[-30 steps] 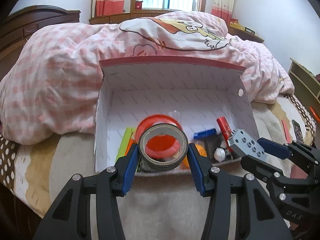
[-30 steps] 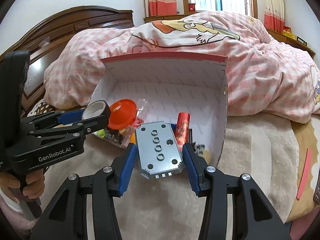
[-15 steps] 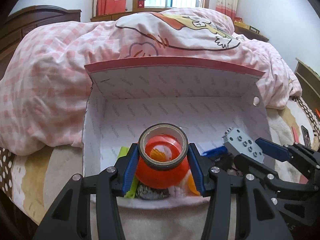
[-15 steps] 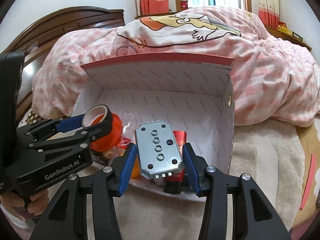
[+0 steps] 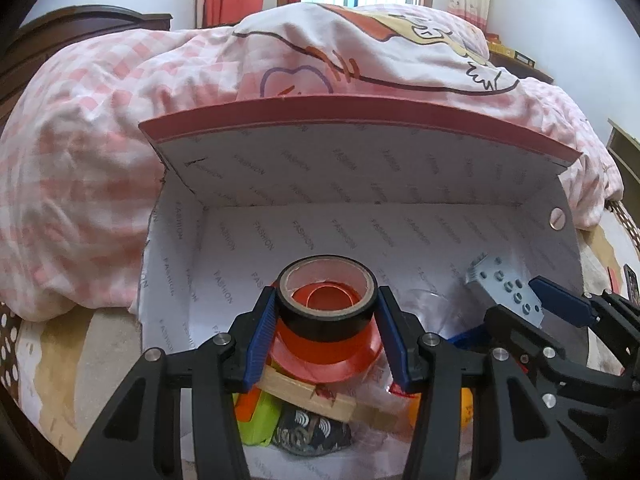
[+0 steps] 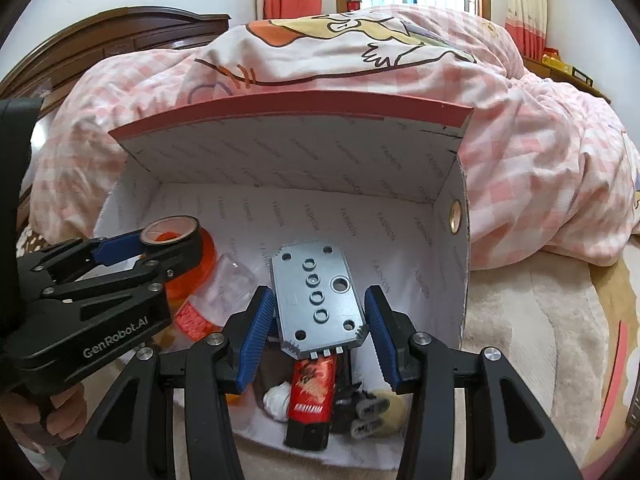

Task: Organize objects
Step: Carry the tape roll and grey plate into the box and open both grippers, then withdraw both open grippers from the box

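"FASHION" repeats across the white-lined, red-edged cardboard box (image 5: 360, 184) ahead of both claws. The left gripper (image 5: 326, 320), marked "GenRobot.AI", clamps a black tape roll (image 5: 327, 304); the right gripper (image 6: 318, 330) clamps a grey perforated metal plate (image 6: 316, 300). A pink checked quilt (image 6: 540, 168) lies behind the box.

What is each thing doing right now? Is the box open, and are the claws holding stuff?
Box: open, lid flipped back against the quilt.
Left claw: shut on the tape roll.
Tape roll: held over the box, above the orange lid.
Right claw: holding the grey plate.
Grey plate: gripped by its edges, over the box.
Orange lid: lying inside the box.
Red pack: lying inside the box.
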The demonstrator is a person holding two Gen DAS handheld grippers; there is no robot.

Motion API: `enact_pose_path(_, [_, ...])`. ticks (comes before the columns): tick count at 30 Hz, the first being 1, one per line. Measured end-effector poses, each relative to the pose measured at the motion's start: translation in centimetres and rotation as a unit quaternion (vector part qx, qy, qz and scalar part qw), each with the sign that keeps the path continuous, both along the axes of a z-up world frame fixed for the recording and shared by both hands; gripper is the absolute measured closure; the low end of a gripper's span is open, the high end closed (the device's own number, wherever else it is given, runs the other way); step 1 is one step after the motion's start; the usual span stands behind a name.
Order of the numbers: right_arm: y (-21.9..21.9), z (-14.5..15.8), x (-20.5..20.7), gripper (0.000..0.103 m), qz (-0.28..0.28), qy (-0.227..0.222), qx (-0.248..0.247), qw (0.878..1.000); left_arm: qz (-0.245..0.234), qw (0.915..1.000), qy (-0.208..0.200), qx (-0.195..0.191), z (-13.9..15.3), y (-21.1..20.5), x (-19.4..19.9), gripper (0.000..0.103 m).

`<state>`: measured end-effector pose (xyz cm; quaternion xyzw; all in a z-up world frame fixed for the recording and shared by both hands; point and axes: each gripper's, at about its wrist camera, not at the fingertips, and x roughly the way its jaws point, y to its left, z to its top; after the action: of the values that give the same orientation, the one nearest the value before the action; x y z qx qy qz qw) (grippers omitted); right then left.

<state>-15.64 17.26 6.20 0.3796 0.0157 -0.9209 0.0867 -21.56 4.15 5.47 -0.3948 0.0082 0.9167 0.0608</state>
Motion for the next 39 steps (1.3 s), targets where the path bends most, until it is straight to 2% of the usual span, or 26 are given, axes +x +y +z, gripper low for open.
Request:
enact_pose_path(2, [-0.1,-0.3,-0.3,0.055,0.001,-0.001,0.000,1.000,0.004,0.9999,0.001,-0.009,-0.2,0.2,-0.3,0.050])
enact_pose_path(10, [-0.8,-0.6,-0.5,0.055,0.007,0.010,0.021,1.000,0.002,0.9994,0.010,-0.034,-0.5,1.3,-0.7,0.050])
enact_pose_path(22, [-0.8,0.0,0.3,0.052,0.007,0.030,0.027,0.999,0.000,0.9997,0.002,-0.023,-0.2,1.1,-0.6,0.048])
enact_pose_path(39, [-1.2,1.3,2.6,0.052,0.019,0.045,0.016,0.999,-0.001,0.9997,0.012,-0.019,1.9,0.4,2.6,0.048])
